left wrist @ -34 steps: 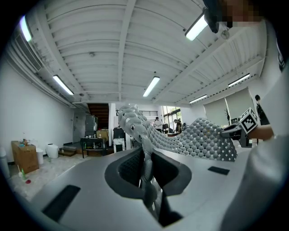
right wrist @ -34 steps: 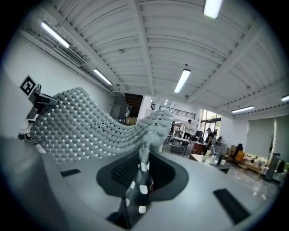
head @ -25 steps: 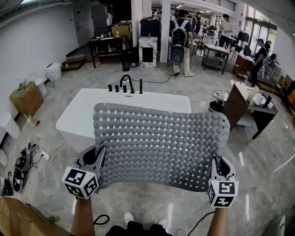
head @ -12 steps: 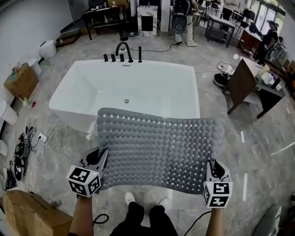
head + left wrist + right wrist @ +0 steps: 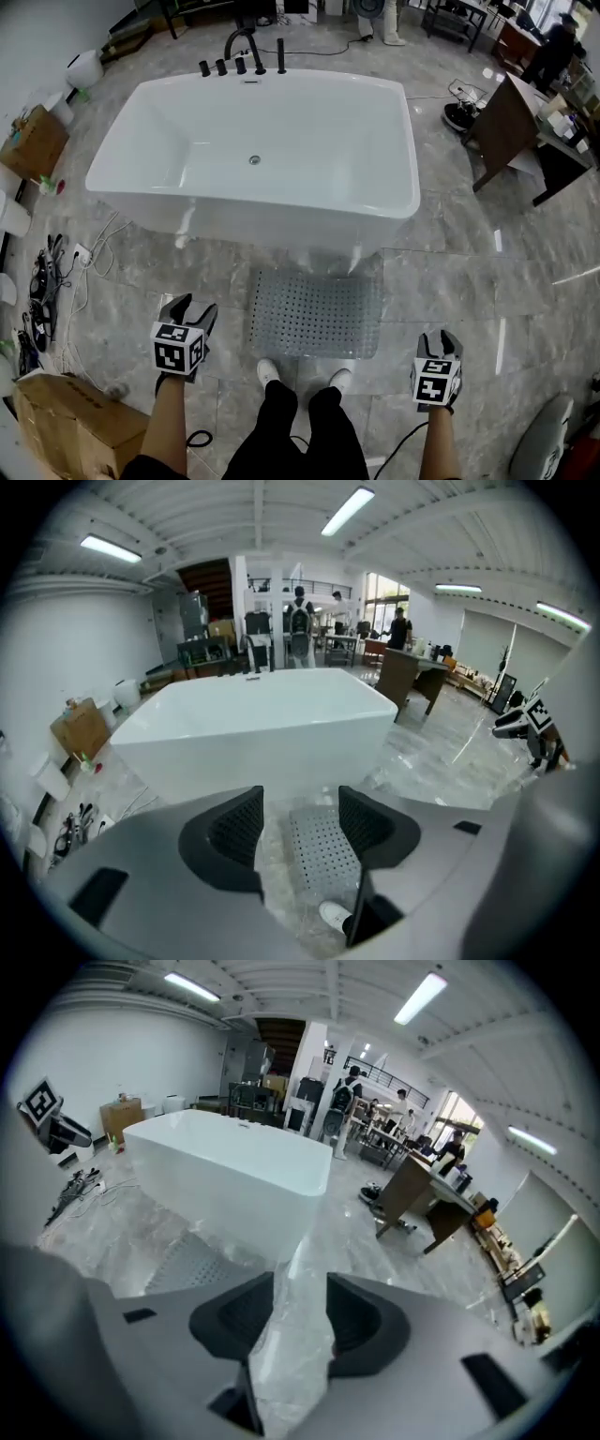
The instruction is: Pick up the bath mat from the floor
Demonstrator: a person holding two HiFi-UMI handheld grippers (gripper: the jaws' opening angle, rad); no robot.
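The grey perforated bath mat [image 5: 315, 314] lies flat on the marble floor in front of the white bathtub [image 5: 281, 225], just ahead of the person's shoes [image 5: 272, 372]. My left gripper [image 5: 190, 307] hangs to the mat's left, apart from it, and its jaws are opening with nothing between them. Through its gap [image 5: 300, 822] I see the mat [image 5: 323, 855] on the floor below. My right gripper [image 5: 438, 337] hangs to the mat's right, also opening. In the right gripper view a pale translucent strip [image 5: 298, 1335] shows between the jaws [image 5: 300, 1312]; I cannot tell what it is.
A cardboard box [image 5: 70, 436] sits at the near left, with cables and a power strip [image 5: 42, 281] beyond it. Black taps [image 5: 242, 47] stand at the tub's far rim. A brown desk [image 5: 506, 122] is at the far right. People stand in the background.
The mat, held up stretched between both grippers, has been let go and now lies on the floor before the tub. Both grippers have opened and stand lower and wider apart.
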